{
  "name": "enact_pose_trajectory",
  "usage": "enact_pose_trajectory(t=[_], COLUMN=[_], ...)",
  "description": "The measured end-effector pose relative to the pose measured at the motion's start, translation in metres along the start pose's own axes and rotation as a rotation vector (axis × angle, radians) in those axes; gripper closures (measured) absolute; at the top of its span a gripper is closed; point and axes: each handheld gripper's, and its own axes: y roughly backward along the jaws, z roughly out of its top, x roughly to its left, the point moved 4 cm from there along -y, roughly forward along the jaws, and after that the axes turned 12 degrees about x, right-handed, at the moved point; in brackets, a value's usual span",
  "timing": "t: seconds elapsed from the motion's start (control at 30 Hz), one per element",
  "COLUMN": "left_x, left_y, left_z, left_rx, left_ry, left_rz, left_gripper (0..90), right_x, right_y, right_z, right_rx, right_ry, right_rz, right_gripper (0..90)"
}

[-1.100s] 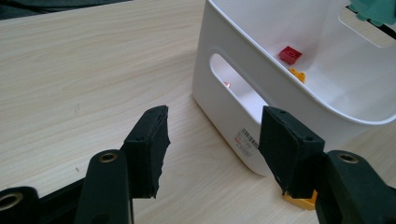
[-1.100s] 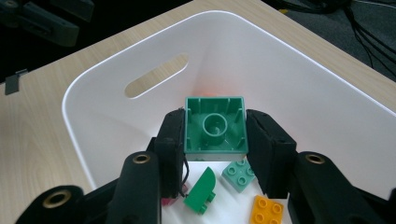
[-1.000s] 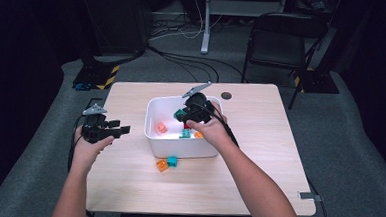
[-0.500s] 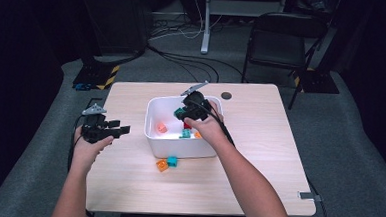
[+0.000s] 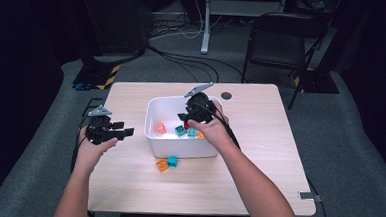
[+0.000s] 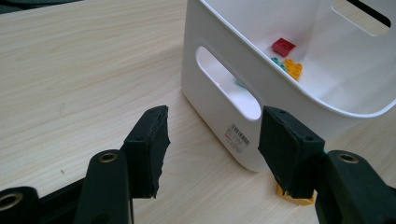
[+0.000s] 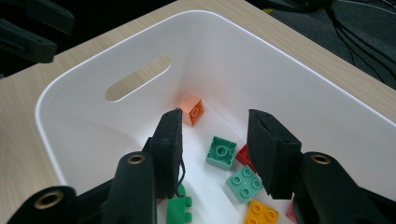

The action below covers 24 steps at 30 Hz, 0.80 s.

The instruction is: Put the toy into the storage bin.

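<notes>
With a brick apparently just dropped into the white bin (image 7: 116,60), the right gripper (image 7: 215,140), its jaws just opening and empty, should next be withdrawn toward the orange brick (image 5: 162,165) outside, while the left gripper (image 6: 212,140) is held wide and empty.

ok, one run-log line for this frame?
right gripper: over white bin, jaws just opening, nothing between | left gripper: open, beside bin | bricks left on table: orange brick, teal brick

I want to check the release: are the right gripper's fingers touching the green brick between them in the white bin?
Apart. The right gripper view shows the fingers open, with white floor between them and the green brick.
</notes>
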Motion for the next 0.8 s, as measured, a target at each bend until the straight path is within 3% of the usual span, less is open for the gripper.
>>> enact_pose_trajectory(t=[0.17,0.3,0.43,0.53,0.63,0.8], left_x=[-0.003,-0.007,-0.013,-0.019,-0.024,-0.025], left_y=[-0.001,-0.001,0.001,0.002,0.001,0.0], left_z=[-0.001,-0.001,0.0,-0.001,-0.003,-0.008], left_rx=[0.007,-0.002,-0.002,0.009,0.018,0.024], left_ry=[-0.007,-0.012,-0.017,-0.027,-0.04,-0.016], left_rz=[0.011,0.007,0.0,0.009,0.011,-0.004], left_gripper=[42.2,42.3,42.9,42.9,42.9,43.1], right_x=[0.002,0.003,0.007,0.011,0.016,0.02], right_y=[0.019,0.033,0.048,0.056,0.062,0.071], right_z=[-0.016,-0.031,-0.047,-0.057,-0.067,-0.08], right_rx=[-0.025,-0.045,-0.1,-0.114,-0.113,-0.126], right_ry=[-0.009,0.006,-0.001,0.01,0.012,0.016], right_rz=[0.023,0.003,0.046,0.041,0.067,0.073], right_gripper=[55.3,55.3,55.6,55.7,55.7,55.6])
